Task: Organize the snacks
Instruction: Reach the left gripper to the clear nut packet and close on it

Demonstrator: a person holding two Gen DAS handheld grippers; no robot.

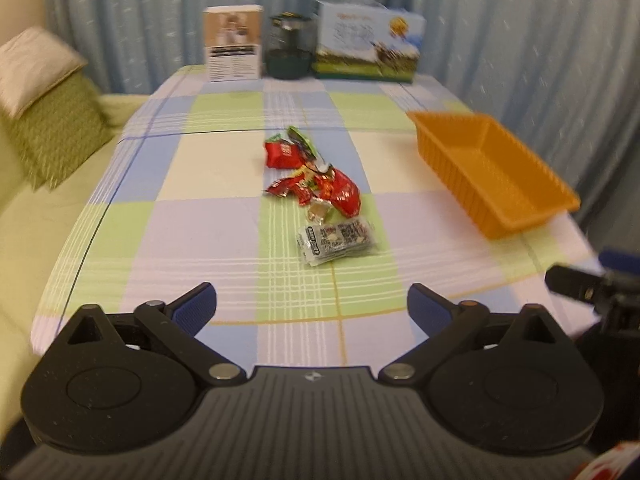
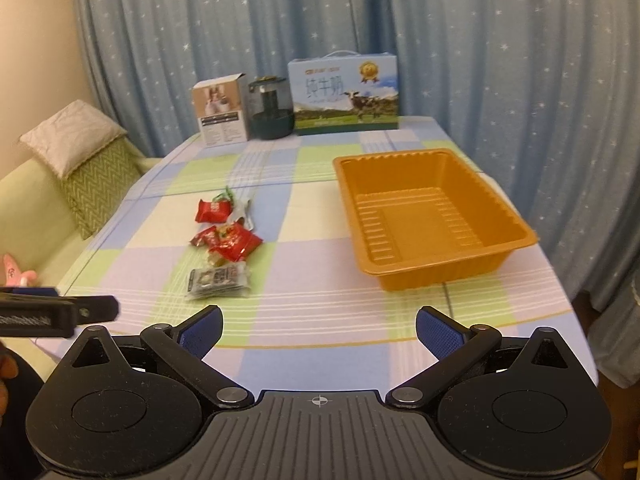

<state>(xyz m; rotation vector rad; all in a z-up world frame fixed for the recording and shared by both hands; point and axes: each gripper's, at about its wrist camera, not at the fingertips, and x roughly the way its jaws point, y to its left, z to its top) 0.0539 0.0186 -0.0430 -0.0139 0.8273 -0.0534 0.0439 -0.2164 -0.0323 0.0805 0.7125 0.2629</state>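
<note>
Several snack packets lie in a loose line mid-table: a red packet (image 1: 282,153) at the far end, a cluster of red packets (image 1: 328,189) and a grey-black packet (image 1: 337,241) nearest me. They also show in the right wrist view: the far red packet (image 2: 213,211), the cluster (image 2: 232,242), the grey packet (image 2: 219,278). An empty orange tray (image 2: 432,216) sits to their right; it also shows in the left wrist view (image 1: 492,172). My left gripper (image 1: 312,306) is open and empty, short of the grey packet. My right gripper (image 2: 319,330) is open and empty, near the table's front edge.
At the table's far edge stand a small white box (image 2: 222,114), a dark jar-like appliance (image 2: 270,108) and a milk carton box (image 2: 346,94). A sofa with cushions (image 2: 84,152) runs along the left. Curtains hang behind. The checked tablecloth (image 2: 320,304) covers the table.
</note>
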